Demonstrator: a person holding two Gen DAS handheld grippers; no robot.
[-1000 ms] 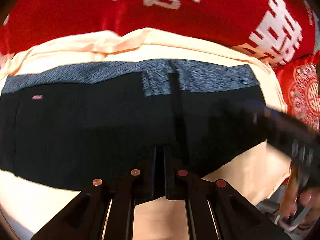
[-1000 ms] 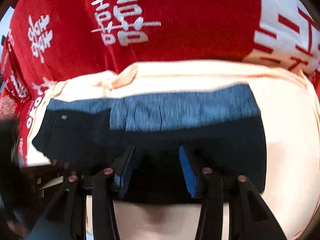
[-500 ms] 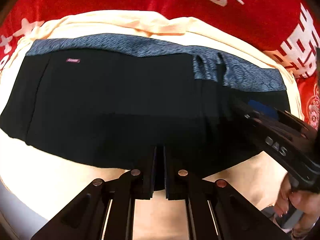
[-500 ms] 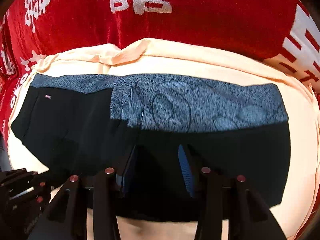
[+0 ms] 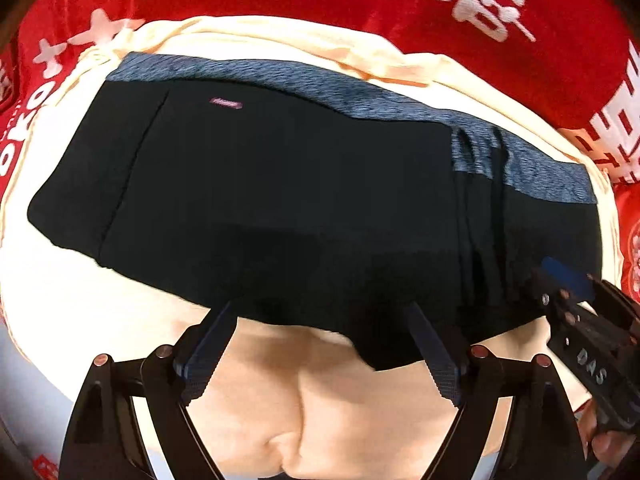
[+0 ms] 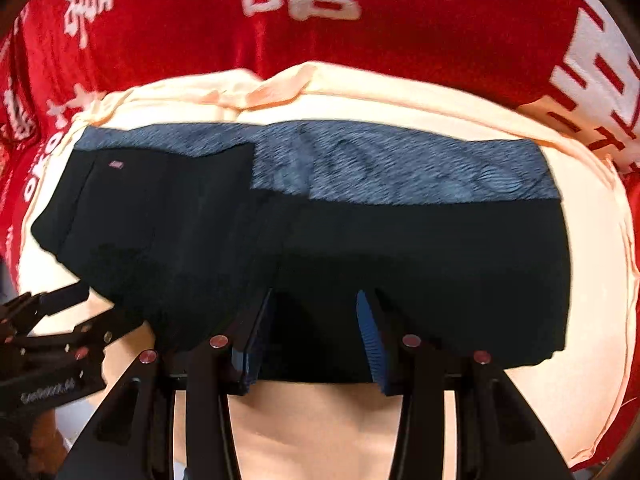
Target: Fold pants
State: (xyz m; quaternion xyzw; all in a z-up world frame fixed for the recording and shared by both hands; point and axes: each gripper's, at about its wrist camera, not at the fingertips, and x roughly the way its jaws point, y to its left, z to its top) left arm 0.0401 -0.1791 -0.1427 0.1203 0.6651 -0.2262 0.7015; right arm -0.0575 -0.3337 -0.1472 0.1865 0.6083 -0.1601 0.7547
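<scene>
Left gripper (image 5: 320, 316) jaws just sprung wide, released over pants (image 5: 300, 200) hem, right gripper (image 6: 316, 300) seemingly unclenched.

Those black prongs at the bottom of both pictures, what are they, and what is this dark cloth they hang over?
There is no robot here. A person holds a two-finger gripper in each hand, and a small camera on each one looks along its fingers. One picture comes from the left gripper, the other from the right gripper. Each also shows at the edge of the other's view. Below them lie folded black pants with a grey-blue waistband, on a cream cloth spread over a red cover with white characters. The left gripper's jaws have just been opening and stand wide, with the pants' near edge below them. The right gripper's stand partly apart. Neither holds anything.
</scene>
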